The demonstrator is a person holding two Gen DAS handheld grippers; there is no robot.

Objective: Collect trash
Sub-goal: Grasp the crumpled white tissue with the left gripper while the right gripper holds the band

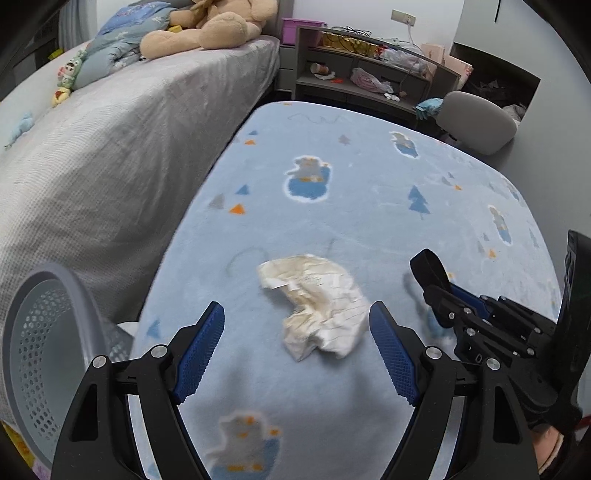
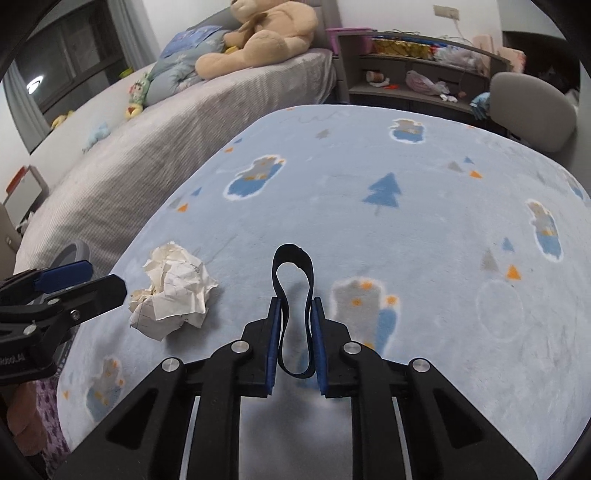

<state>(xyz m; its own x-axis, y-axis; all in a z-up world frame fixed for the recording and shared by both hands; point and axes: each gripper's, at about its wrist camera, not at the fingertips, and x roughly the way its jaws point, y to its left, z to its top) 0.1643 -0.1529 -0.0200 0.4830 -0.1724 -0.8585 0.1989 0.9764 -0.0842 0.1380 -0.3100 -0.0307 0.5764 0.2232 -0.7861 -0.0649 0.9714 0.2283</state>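
A crumpled ball of white lined paper [image 1: 317, 314] lies on the light blue patterned blanket [image 1: 332, 206]; it also shows in the right wrist view [image 2: 173, 291]. My left gripper [image 1: 295, 317] is open, its blue pads either side of the paper and just short of it. My right gripper [image 2: 295, 306] is shut on a black elastic band loop [image 2: 293, 266], held just above the blanket to the right of the paper. The band [image 1: 428, 269] and right gripper show at the right of the left wrist view.
A grey perforated bin [image 1: 44, 350] stands at the left, between the blanket surface and a grey bed [image 1: 110, 147] with a teddy bear [image 1: 210, 26]. A cluttered shelf [image 1: 369, 66] and grey chair [image 1: 476, 122] stand beyond.
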